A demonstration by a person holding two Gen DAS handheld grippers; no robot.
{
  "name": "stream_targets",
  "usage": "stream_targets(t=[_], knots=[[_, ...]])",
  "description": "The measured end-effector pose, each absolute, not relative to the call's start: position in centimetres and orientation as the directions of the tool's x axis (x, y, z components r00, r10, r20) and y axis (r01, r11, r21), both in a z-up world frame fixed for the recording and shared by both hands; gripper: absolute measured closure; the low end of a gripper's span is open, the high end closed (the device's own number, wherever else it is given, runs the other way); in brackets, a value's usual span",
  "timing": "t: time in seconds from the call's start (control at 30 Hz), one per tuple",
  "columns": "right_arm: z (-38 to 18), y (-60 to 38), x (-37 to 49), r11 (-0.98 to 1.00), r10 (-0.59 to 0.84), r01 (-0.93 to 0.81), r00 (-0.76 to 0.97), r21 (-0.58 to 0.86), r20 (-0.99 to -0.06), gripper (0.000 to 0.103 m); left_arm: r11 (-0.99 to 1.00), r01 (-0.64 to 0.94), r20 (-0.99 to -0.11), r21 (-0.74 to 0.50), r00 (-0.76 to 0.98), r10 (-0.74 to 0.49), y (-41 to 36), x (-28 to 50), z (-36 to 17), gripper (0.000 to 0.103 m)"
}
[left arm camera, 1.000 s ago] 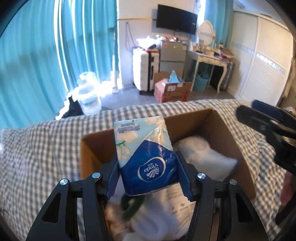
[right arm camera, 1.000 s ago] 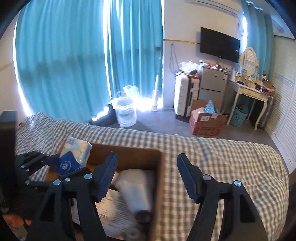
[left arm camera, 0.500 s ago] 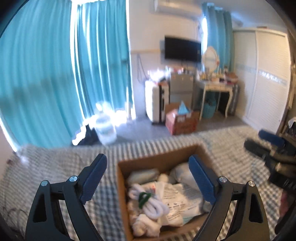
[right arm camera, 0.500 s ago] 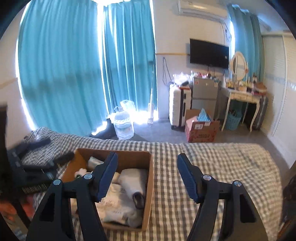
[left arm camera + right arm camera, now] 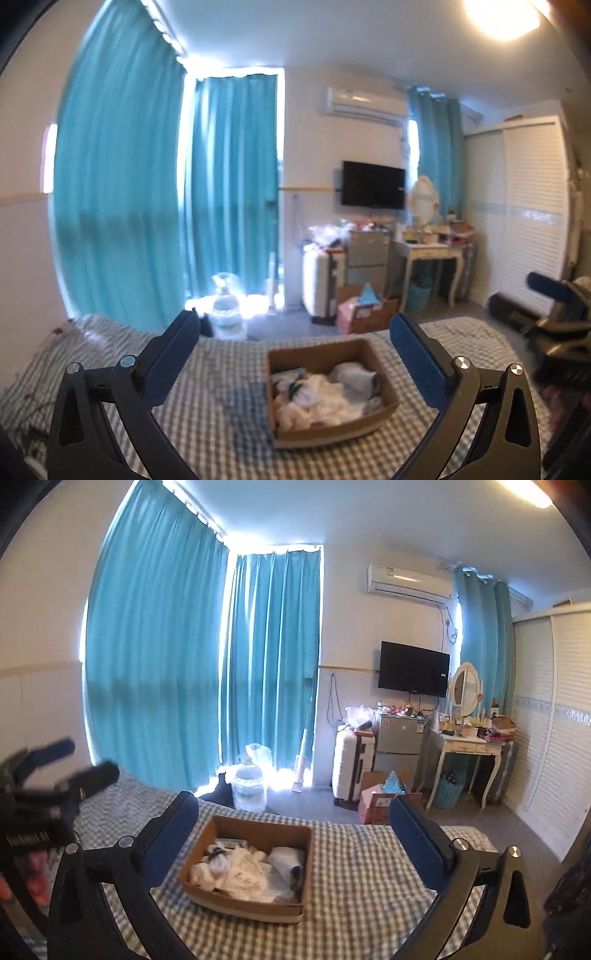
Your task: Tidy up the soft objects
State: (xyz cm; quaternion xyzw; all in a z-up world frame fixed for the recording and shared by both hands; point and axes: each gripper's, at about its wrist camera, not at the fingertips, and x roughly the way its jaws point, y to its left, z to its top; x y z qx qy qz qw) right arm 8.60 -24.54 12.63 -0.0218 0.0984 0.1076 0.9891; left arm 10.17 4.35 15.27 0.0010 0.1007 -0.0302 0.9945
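Note:
A brown cardboard box sits on the checked bed and holds white soft items, rolled cloths and a tissue pack; it also shows in the right wrist view. My left gripper is open and empty, held high and back from the box. My right gripper is open and empty, also well back from the box. The right gripper shows at the right edge of the left wrist view. The left gripper shows at the left of the right wrist view.
Teal curtains hang behind the bed. On the floor beyond stand a water jug, a white suitcase, a pink carton and a dressing table. A white wardrobe is at the right.
My left gripper opened and let the blue tissue pack go into the box. Both grippers then rose and pulled back, so the box now looks small and far.

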Motion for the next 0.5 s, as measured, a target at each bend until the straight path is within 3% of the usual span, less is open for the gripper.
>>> stream_targets(t=[0.13,0.37,0.5], knots=[[11.1,-24.6,7.0,0.975,0.218,-0.221,0.961,0.001,-0.171,0.000,0.999,0.050,-0.205,0.012,0.978,-0.046,4.4,9.2,13.0,0.000],[5.1,-23.8,8.0,0.976,0.215,-0.217,0.963,0.004,-0.165,0.000,1.000,0.016,-0.121,0.026,0.993,-0.013,5.0,8.7,8.1,0.000],[1.6,-24.3,9.6,0.978,0.207,-0.206,0.959,0.023,-0.196,0.000,0.998,0.045,-0.170,0.039,0.985,-0.038,4.9,10.1,5.4,0.000]])
